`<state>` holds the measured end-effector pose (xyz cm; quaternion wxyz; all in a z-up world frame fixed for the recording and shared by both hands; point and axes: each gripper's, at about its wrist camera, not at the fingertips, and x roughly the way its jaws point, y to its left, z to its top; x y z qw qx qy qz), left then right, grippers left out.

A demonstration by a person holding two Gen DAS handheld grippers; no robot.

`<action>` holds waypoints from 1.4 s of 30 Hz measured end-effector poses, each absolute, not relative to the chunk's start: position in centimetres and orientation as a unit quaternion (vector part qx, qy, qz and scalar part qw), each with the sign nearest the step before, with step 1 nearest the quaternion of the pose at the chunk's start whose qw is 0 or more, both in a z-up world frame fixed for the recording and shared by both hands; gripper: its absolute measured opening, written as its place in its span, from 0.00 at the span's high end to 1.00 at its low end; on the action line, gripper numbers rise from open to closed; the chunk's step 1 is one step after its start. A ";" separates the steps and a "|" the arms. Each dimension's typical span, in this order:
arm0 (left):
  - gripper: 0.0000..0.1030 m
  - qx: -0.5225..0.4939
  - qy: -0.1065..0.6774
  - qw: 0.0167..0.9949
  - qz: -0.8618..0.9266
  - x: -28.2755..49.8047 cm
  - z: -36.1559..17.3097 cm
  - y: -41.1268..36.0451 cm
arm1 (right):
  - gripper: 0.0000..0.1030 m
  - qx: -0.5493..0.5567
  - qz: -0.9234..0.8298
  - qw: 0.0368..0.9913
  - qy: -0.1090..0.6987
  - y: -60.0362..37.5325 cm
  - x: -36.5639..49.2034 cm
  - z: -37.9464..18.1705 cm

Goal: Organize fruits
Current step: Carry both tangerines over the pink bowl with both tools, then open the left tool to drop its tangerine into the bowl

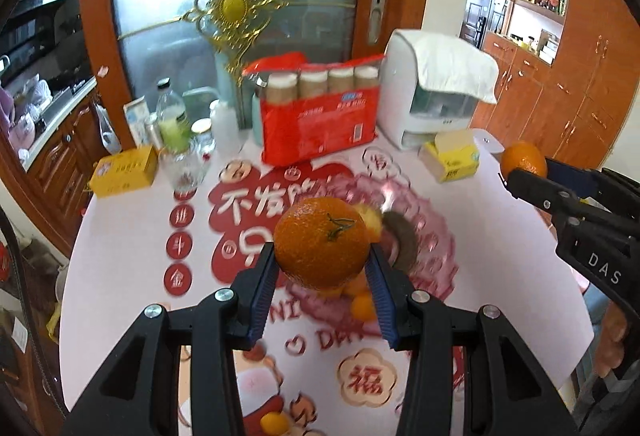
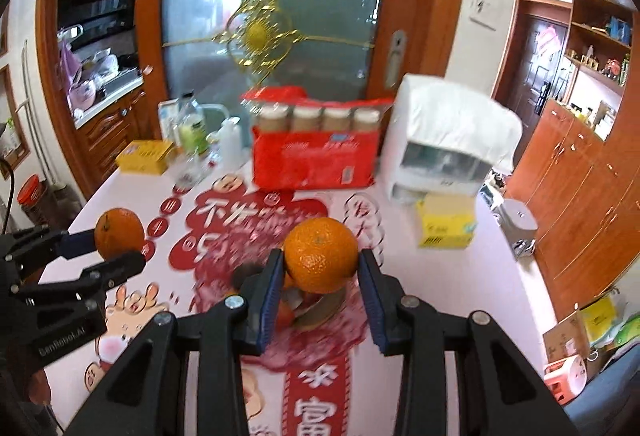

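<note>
Blue-padded fingers of the left gripper clamped a round orange mandarin; the right gripper likewise gripped another orange mandarin above the red-patterned table.

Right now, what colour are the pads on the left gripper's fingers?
Blue, ribbed pads on black fingers, pressed on the orange; clearest in the left wrist view.

tablecloth, large red cloud-shaped patch: white characters "不发", the rest blurred
tablecloth, pale flower-shaped badge: red character "福"
tablecloth, round red discs: "斗" and "金", one on each
tablecloth, red vertical banner: white character "富"
black body of the right gripper: white letters "DAS"
black body of the left gripper: small white lettering, too blurred to read surely
</note>
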<state>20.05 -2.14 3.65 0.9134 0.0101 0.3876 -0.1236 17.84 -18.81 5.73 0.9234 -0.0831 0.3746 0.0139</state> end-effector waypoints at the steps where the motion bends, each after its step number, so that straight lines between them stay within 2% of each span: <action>1: 0.58 0.009 0.384 0.915 -0.124 20.4 4.1 -2.6 | 0.64 -0.082 0.014 0.924 0.374 -19.2 18.5 6.2; 6: 0.58 0.013 0.382 0.918 -0.107 23.2 4.4 -5.3 | 0.63 -0.071 0.020 0.922 0.380 -20.7 21.4 6.1; 20: 0.58 0.015 0.452 0.891 -0.048 29.1 -5.1 -7.9 | 0.63 -0.041 0.048 0.875 0.480 -22.3 27.1 -5.3; 33: 0.57 0.025 0.470 0.881 -0.037 31.1 -7.6 -8.2 | 0.63 -0.048 0.068 0.861 0.501 -21.7 28.9 -9.4; 35: 0.45 0.021 0.469 0.882 -0.036 31.1 -7.6 -8.0 | 0.62 -0.051 0.067 0.863 0.498 -21.6 29.0 -9.6; 36: 0.32 0.021 0.465 0.885 -0.035 31.0 -7.4 -8.0 | 0.62 -0.052 0.068 0.863 0.497 -21.6 29.0 -9.7; 41: 0.11 0.033 0.441 0.896 -0.034 30.6 -6.6 -7.9 | 0.60 -0.052 0.071 0.864 0.495 -21.8 29.0 -9.9; 42: 0.08 0.032 0.439 0.897 -0.036 30.6 -6.4 -7.8 | 0.53 -0.049 0.076 0.864 0.495 -21.8 28.9 -9.9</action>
